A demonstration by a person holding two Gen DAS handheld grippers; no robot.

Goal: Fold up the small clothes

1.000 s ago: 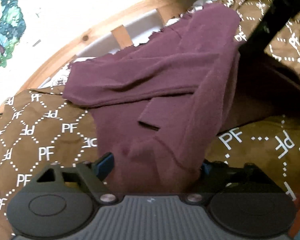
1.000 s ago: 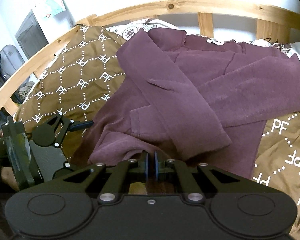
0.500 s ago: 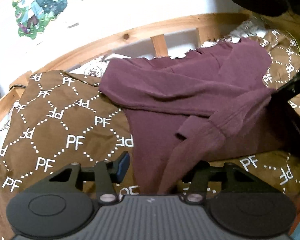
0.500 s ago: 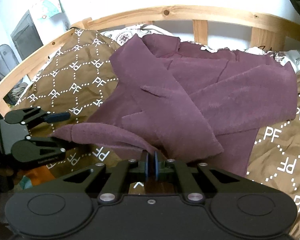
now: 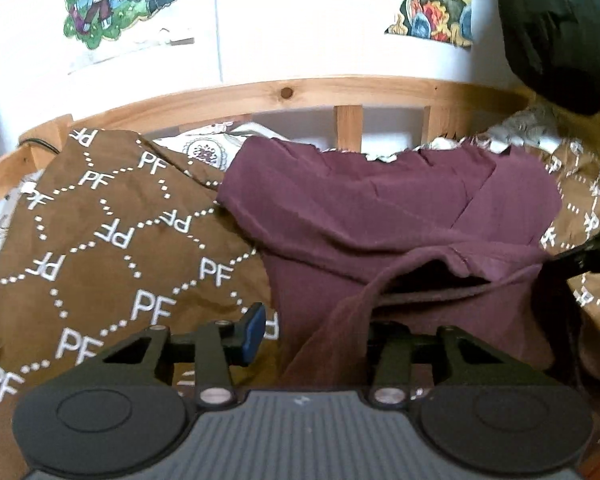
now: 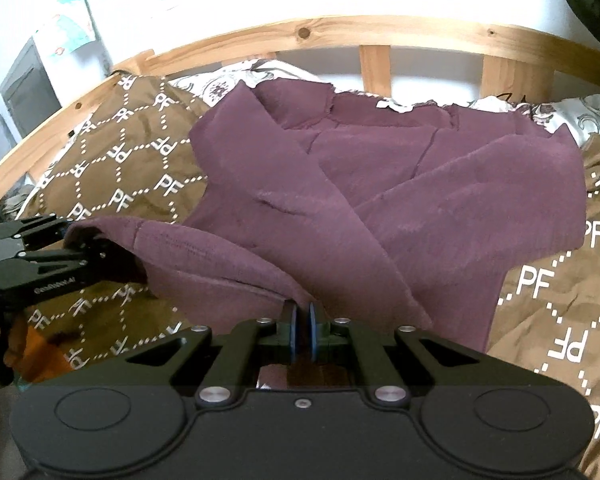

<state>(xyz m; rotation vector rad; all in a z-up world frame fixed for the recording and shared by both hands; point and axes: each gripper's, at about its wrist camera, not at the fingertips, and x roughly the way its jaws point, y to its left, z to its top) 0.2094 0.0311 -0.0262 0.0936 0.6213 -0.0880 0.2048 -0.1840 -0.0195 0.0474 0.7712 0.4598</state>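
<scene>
- Between our left gripper's (image 5: 312,334) two fingers hangs the bottom hem of the maroon top (image 5: 380,216); the jaws are closing, narrower than a second ago, but the blue pad (image 5: 254,334) on one side still stands clear of the cloth, so we count nothing as pinched there yet.
- Across the hem, our right gripper (image 6: 301,332) is clamped tight on the near edge of the maroon top (image 6: 380,184), just as it was a second ago.
- Since a second ago the left gripper has lifted and swung outward, and the hem that lay flat now rises as a slack loop strung from one gripper to the other.
- Farther out, the body and the crossed sleeves lie spread on the brown quilt (image 5: 100,248), the collar close to the far edge of the bed by the wooden rail (image 5: 284,94).
- We judge the bottom-up fold is only being set up: once the left jaws bite, both corners can be carried toward the collar.
</scene>
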